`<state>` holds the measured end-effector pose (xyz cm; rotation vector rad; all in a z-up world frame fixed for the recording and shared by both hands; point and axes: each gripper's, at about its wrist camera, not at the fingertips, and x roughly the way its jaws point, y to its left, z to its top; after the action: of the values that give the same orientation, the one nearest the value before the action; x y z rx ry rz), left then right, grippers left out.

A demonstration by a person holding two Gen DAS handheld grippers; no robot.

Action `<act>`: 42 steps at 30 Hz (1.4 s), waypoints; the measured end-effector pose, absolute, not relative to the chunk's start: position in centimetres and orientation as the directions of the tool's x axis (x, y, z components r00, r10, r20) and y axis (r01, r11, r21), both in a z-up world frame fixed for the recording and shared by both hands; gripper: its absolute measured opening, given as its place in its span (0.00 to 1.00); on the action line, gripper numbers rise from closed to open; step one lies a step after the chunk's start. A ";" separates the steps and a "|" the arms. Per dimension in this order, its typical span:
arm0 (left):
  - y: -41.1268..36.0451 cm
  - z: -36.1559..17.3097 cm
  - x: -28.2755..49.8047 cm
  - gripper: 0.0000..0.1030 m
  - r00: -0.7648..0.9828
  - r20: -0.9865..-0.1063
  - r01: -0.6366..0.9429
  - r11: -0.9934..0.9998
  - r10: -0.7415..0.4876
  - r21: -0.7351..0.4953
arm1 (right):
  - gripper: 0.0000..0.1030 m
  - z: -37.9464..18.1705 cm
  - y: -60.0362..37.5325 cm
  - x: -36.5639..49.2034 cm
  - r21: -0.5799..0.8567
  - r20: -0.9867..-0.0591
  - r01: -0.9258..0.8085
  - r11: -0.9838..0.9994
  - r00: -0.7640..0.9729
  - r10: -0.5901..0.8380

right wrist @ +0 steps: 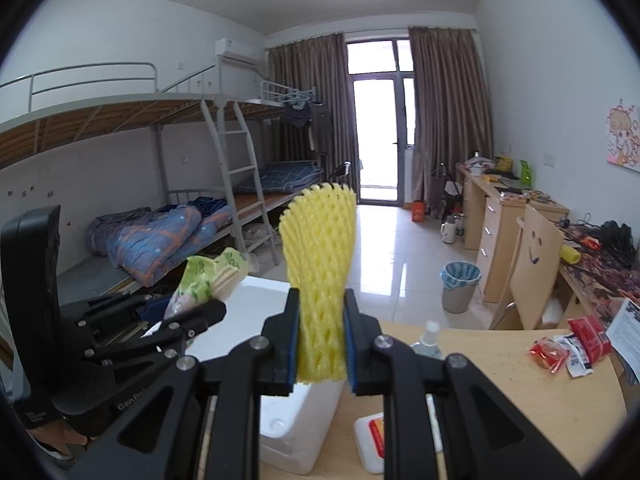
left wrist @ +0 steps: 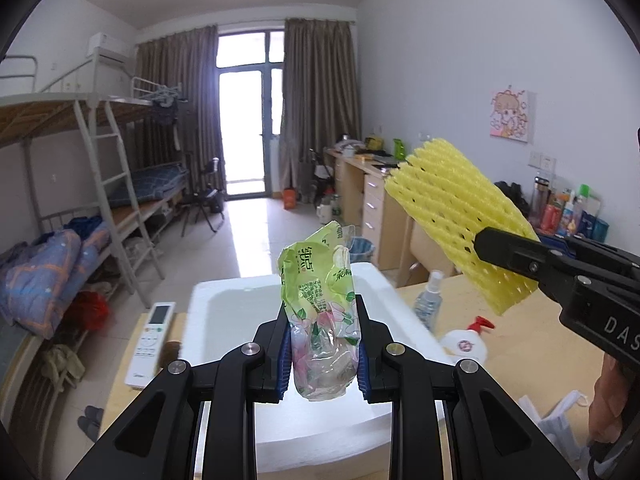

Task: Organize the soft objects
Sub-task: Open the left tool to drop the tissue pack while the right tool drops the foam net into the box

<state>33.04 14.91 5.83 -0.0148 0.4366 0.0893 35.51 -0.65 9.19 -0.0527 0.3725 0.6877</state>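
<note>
Gaping white foam box (left wrist: 224,292) (nothing visible inside) under 2 held items.

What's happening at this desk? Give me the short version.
A person is sorting soft items with a handheld gripper in each hand. The left gripper is clamped on a green tissue pack, held above the white foam box. The right gripper is clamped on a yellow foam net sleeve, raised beside it. Neither item is in the box yet. A spray bottle and remote control sit on the desk.
</note>
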 end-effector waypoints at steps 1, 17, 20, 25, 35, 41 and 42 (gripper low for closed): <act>14.8 5.8 33.2 0.26 0.902 -0.427 -0.077 0.997 0.070 -0.001 | 0.22 9.3 -0.8 35.5 0.072 -0.352 -0.627 0.776 0.712 0.608; 14.6 5.9 34.0 0.71 0.896 -0.435 -0.101 0.995 0.092 0.002 | 0.22 9.3 -0.8 35.8 0.074 -0.333 -0.622 0.780 0.721 0.607; 14.6 6.1 33.7 0.95 0.902 -0.421 -0.113 0.994 0.100 -0.008 | 0.22 9.1 -1.1 35.9 0.072 -0.330 -0.623 0.779 0.722 0.608; 14.7 6.5 33.3 0.99 0.907 -0.401 -0.138 0.990 0.127 0.003 | 0.22 8.9 -1.5 36.0 0.074 -0.326 -0.622 0.779 0.724 0.608; 15.9 7.1 31.0 0.99 0.908 -0.367 -0.211 0.977 0.204 0.022 | 0.22 8.3 -0.4 35.7 0.069 -0.345 -0.650 0.757 0.696 0.629; 17.3 7.3 29.2 0.99 0.899 -0.351 -0.267 0.963 0.264 0.039 | 0.22 8.2 1.2 35.5 0.074 -0.362 -0.679 0.730 0.664 0.655; 17.6 7.3 28.9 0.99 0.897 -0.349 -0.274 0.961 0.270 0.038 | 0.22 8.3 1.6 35.4 0.079 -0.366 -0.689 0.721 0.653 0.664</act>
<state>28.94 17.58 7.27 -0.0122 0.3599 0.2818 35.37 1.57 8.27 -0.0692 0.3873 0.7679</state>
